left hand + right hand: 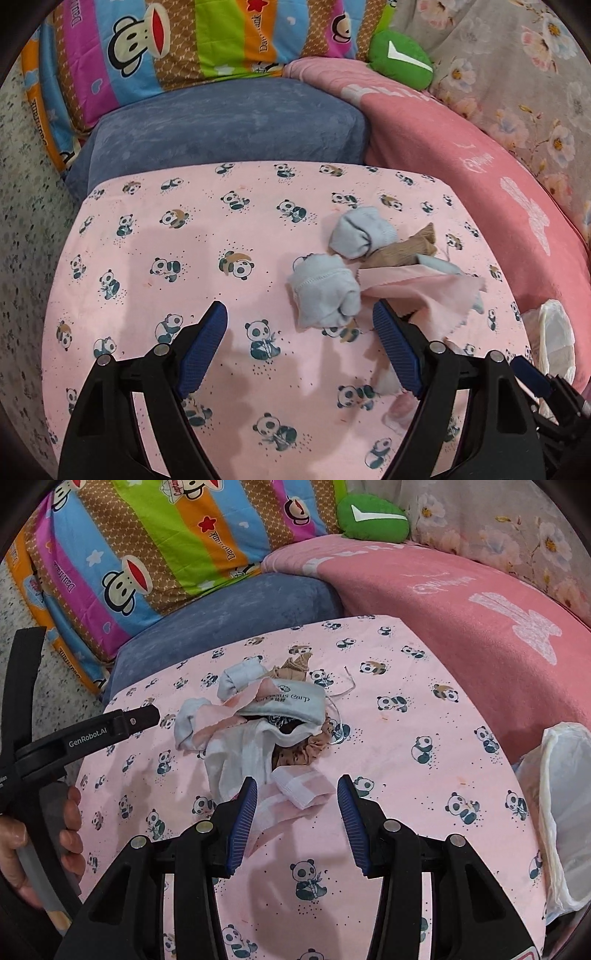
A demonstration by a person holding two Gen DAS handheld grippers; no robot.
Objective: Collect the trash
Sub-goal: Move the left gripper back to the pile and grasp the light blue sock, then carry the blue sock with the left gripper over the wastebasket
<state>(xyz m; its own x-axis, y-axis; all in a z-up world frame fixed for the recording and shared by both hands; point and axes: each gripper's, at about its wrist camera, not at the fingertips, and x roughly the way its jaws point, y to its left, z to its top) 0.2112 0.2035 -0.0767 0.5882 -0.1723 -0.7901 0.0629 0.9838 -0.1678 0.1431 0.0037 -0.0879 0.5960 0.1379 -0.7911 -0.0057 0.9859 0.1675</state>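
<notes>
While both tongs, left (299,325) and right (297,801), gape empty | scrap pile (266,720) looks light, limp, floppy | pinch folded pink-white piece (301,788) by raised fold | bag (565,812) waits nearby

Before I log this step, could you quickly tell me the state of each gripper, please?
Left gripper: open, holding nothing.
Right gripper: open, holding nothing, its fingers on either side of a pink-and-white scrap.

**Both grippers spread wide, holding nothing**

The left gripper (299,325) hovers with jaws wide apart and empty. The right gripper (297,801) is likewise spread and empty. A bare hand (48,834) grips the left gripper's handle.
</notes>
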